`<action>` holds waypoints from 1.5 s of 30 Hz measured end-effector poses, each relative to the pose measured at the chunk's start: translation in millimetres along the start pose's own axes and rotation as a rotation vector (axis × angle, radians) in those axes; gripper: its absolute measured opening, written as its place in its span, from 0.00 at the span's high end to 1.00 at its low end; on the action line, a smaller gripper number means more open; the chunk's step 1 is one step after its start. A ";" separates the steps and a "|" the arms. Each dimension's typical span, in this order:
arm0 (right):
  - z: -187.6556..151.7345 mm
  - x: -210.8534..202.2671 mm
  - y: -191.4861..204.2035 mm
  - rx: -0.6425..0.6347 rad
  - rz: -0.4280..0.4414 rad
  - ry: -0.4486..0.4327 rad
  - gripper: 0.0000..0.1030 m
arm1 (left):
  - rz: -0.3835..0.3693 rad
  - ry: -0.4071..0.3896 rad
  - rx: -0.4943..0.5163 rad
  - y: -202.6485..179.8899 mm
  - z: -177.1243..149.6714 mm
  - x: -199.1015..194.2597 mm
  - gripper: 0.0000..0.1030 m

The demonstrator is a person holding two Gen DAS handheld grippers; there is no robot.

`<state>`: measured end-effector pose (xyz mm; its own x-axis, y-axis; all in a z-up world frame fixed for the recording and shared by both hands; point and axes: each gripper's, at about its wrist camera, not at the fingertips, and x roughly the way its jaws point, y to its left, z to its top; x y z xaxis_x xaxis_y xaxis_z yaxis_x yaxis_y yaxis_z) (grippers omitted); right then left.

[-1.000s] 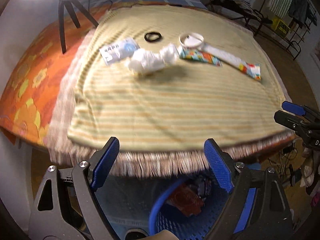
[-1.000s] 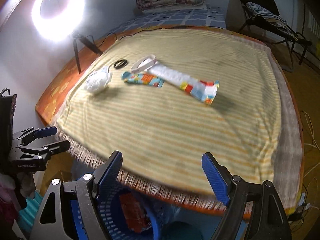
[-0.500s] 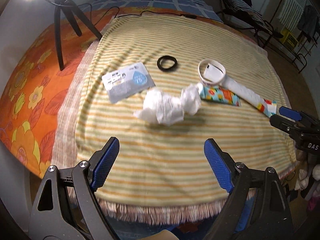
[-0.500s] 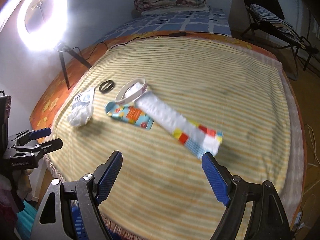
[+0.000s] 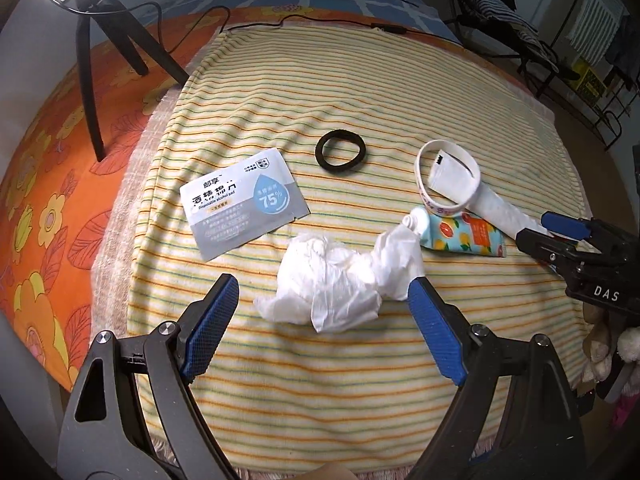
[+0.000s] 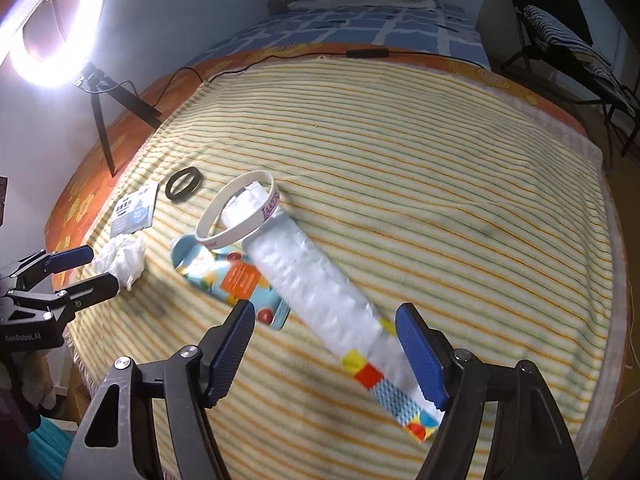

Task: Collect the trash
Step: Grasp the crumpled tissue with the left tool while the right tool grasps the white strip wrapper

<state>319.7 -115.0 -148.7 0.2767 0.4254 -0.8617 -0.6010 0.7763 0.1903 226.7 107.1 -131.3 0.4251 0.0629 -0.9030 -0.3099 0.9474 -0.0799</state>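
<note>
Both grippers over bed trash
L gripper point(image 5: 320, 300) spread above tissue point(image 5: 340, 280), centre frame; R gripper point(image 6: 324, 328) closing, wrapper point(image 6: 320, 300) between jaws, untouched.

Striped blanket point(image 5: 360, 92) with litter, seen past an open left gripper point(image 5: 320, 304).

Crumpled tissue point(image 5: 340, 276) lies between the blue pads point(image 5: 208, 320), untouched; its right end reaches the right pad. Wipe sachet point(image 5: 244, 202) flat to the left. Black hair tie point(image 5: 340, 151) beyond. White wristband point(image 5: 448, 182) rests over a long white wrapper point(image 5: 492, 208). Small tube point(image 5: 460, 234) with fruit print just beside the tissue. Right gripper point(image 5: 560, 232) enters at the right edge, over the wrapper's near end. Tripod point(image 5: 100, 40) stands on the orange sheet point(image 5: 52, 168).
</note>
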 end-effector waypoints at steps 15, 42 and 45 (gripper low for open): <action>4.0 15.1 8.1 -0.071 -0.012 0.056 0.48 | -0.019 0.032 0.010 0.1 -1.3 20.0 0.53; -67.8 -32.5 -12.9 -0.119 -0.043 0.202 0.79 | -0.014 -0.014 0.024 -4.0 -31.3 -13.7 0.76; -84.0 -40.8 -9.0 -0.111 -0.027 0.206 0.79 | -0.019 -0.018 0.023 -4.7 -38.6 -18.9 0.76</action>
<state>250.9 -178.4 -154.8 0.1418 0.2928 -0.9456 -0.6775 0.7252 0.1230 187.3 89.4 -130.1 0.4461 0.0498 -0.8936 -0.2815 0.9556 -0.0872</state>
